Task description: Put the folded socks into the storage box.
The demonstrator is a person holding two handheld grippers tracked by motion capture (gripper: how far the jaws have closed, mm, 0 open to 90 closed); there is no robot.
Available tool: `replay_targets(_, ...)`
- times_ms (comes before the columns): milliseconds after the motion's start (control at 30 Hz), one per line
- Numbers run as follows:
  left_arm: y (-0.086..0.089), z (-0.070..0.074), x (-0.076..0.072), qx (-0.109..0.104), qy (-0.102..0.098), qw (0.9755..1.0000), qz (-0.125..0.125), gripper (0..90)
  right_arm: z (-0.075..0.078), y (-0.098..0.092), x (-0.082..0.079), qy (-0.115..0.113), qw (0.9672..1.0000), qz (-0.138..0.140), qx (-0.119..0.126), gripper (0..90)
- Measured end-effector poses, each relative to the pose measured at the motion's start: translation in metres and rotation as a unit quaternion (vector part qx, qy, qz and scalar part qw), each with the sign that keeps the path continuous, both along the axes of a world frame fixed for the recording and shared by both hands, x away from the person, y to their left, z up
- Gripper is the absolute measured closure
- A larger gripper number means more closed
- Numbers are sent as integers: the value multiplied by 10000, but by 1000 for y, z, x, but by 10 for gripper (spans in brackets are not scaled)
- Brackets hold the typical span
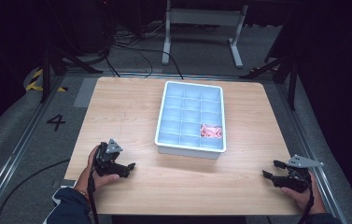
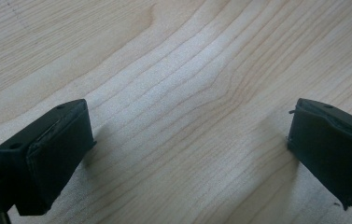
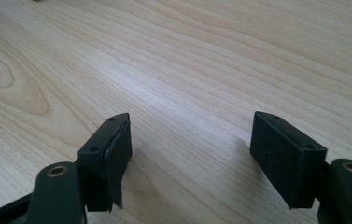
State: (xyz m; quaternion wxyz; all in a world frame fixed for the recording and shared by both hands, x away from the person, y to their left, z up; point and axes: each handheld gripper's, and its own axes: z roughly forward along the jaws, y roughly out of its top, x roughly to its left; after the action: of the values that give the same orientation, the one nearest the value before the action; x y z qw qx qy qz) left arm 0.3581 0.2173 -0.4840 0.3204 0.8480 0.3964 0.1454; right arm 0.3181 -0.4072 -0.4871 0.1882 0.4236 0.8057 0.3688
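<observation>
From above I see a pale wooden table (image 1: 131,112) on a grey floor; a white tray (image 1: 164,119) split into small compartments sits at the middle, a little toward the far edge; one compartment, in the right-hand column and second from the near end, holds something pink (image 1: 210,131), too small for me to name; the other compartments look bare.

My left claw (image 1: 128,170) rests near the table's near-left corner, held in the left hand (image 1: 95,173), a grey three-cornered plate on top; its jaws point right, toward the table's middle; it stands well apart from the tray. In the left gripper view the left claw (image 2: 190,149) has its jaws spread wide, with bare wood grain between them and nothing gripped; the pads (image 2: 54,163) hover close to the tabletop; I cannot tell if they touch it.

My right claw (image 1: 271,169) sits near the near-right corner, held in the right hand (image 1: 304,191), jaws pointing left; it too is well clear of the tray. In the right gripper view the right claw (image 3: 190,154) gapes wide, holding nothing, bare wood between the jaws.
</observation>
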Motion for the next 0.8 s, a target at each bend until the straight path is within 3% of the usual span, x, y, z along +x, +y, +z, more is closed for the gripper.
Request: replay_targets(800, 0, 0, 0, -17, 23, 10000, 16, 3, 0, 0, 1, -7, 9999, -125, -9, 299)
